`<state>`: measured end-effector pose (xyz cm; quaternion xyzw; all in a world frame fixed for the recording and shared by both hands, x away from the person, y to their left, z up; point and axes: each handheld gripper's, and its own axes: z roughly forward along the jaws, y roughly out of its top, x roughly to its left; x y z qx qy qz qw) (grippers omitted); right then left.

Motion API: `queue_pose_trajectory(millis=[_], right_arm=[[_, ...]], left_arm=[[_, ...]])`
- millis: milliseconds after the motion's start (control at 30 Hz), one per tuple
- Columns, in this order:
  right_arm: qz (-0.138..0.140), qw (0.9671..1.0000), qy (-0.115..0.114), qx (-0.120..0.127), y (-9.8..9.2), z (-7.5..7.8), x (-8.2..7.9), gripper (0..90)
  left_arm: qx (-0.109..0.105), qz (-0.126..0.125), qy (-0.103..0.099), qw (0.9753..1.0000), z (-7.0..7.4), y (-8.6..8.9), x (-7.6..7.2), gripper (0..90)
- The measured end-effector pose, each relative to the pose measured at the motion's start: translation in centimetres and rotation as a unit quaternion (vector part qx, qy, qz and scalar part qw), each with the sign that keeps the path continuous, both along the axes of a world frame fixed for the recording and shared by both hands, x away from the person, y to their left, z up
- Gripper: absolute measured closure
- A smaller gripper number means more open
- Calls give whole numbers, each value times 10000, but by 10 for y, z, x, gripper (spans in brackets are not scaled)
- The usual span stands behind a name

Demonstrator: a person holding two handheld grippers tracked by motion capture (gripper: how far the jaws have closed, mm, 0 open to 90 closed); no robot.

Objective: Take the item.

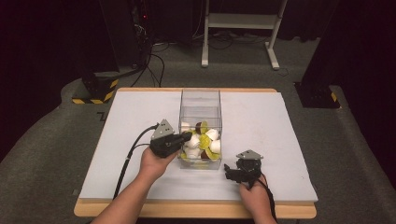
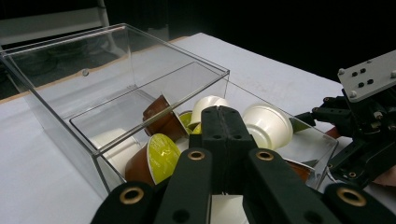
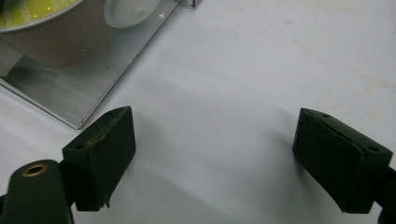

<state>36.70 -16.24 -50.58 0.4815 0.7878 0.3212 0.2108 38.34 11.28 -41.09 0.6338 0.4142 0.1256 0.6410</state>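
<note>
- I see one clear box [image 1: 200, 100] on the worktop [image 1: 280, 140], long axis running away from me.
- My left gripper [image 2: 222, 122] has jaws closed, empty, over capsules [image 2: 266, 126] too heaped to count.
- My right gripper [image 3: 212, 154] has jaws wide apart.

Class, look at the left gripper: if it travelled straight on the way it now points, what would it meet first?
Most likely the coffee capsules piled in the clear box. The left gripper, jaws shut, already points over the box's near rim at them, though depth is hard to judge.
</note>
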Motion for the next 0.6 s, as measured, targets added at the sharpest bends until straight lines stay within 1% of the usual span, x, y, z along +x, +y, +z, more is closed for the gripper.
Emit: queue_pose_trajectory(millis=[167, 400, 433, 500, 533, 600], right_arm=[[-2, 10000, 5, 5, 0, 0, 0, 132], [-1, 10000, 4, 4, 0, 0, 0, 132], [-2, 10000, 3, 4, 0, 0, 0, 132], [-1, 10000, 4, 4, 0, 0, 0, 132], [0, 10000, 4, 4, 0, 0, 0, 132], [-1, 10000, 4, 4, 0, 0, 0, 132]], left_arm=[[-81, 19, -4, 10000, 2, 0, 0, 900], [-79, 7, -37, 10000, 5, 3, 0, 900], [-130, 32, -28, 9999, 5, 3, 0, 900], [-155, 36, -28, 9999, 6, 4, 0, 900], [-121, 22, -47, 9999, 7, 5, 0, 900], [-158, 42, -47, 9999, 8, 5, 0, 900]])
